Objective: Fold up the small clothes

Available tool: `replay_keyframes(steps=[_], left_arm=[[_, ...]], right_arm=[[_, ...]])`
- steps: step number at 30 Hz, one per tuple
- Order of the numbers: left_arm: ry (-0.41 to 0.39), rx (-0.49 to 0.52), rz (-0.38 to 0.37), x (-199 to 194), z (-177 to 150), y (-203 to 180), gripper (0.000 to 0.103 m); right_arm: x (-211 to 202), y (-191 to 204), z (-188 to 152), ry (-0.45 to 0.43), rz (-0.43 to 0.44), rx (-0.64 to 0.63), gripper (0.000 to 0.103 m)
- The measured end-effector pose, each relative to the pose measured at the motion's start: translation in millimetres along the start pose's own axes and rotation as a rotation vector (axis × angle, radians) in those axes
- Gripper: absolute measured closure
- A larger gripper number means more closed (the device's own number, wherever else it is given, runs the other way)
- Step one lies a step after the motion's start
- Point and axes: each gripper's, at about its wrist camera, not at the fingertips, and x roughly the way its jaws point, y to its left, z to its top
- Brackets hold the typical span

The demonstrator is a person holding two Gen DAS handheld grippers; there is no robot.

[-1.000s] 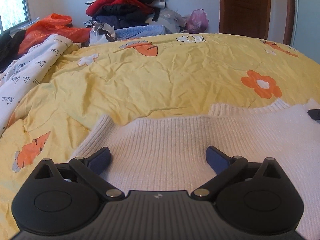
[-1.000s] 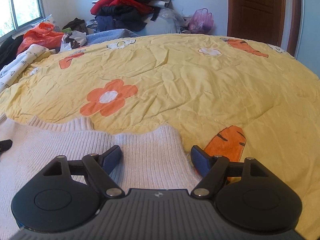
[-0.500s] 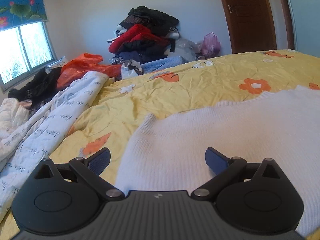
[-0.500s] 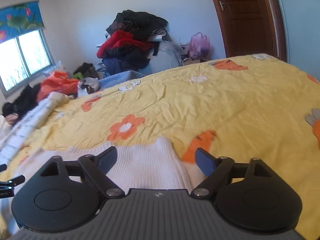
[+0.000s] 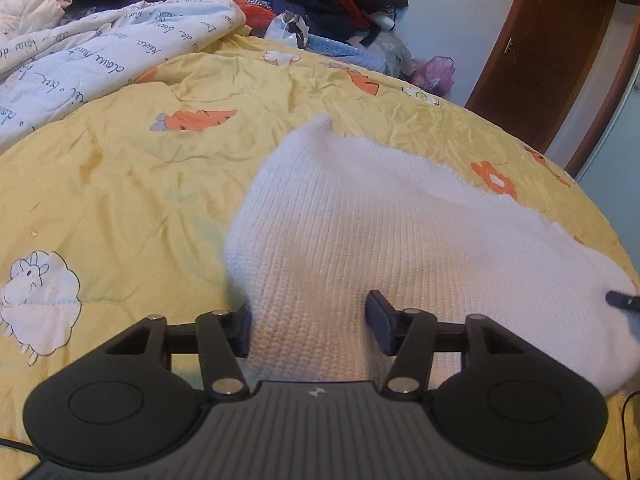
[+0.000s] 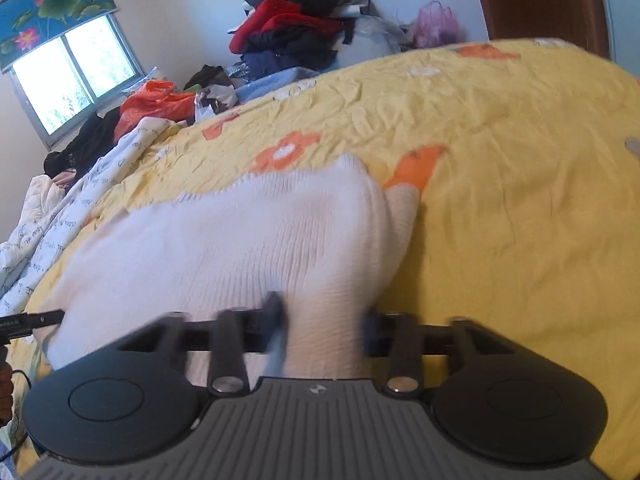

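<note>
- My left tool (image 5: 308, 326) has just been closing; its two pads now stand on either side of a bunched fold of the white knit sweater (image 5: 384, 236) and appear to press into it.
- My right tool (image 6: 320, 326) has also just been closing; its fingers are blurred, but the knit fills the narrow gap between them, so I read it as gripped on the sweater (image 6: 224, 248).
- The sweater lies on the yellow bedspread (image 5: 120, 184), its near edge drawn up into both tools and the rest spread away from me across the bed.
- In the left wrist view, the tip of my right tool (image 5: 622, 300) shows at the sweater's right edge.
- In the right wrist view, my left tool (image 6: 32, 320) shows at the sweater's left edge.
- A white quilt with printed script (image 5: 100, 52) lies bunched along the far left side of the bed.
- A pile of clothes (image 6: 304, 28) stands against the wall beyond the bed.
- A window (image 6: 76, 76) is at the left, a brown door (image 5: 540, 44) at the right.
</note>
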Motion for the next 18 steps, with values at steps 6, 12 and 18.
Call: replay_keyframes(steps=[6,12,18], left_arm=[[-0.033,0.031,0.005,-3.7,-10.0,-1.4,0.052],[0.005,-0.043,-0.035,-24.1,-15.7,15.7,0.027],[0.003,-0.401,-0.214,-32.1,-34.6,51.6,0.016]], right_arm=[[4.4,-8.1,-7.6,-0.013,-0.067,-0.055,0.065],[-43.0,-22.4,-16.7,-0.097,-0.031,0.152,0.026],[-66.7,-34.8,-53.7,-0.022,0.055,0.334,0.021]])
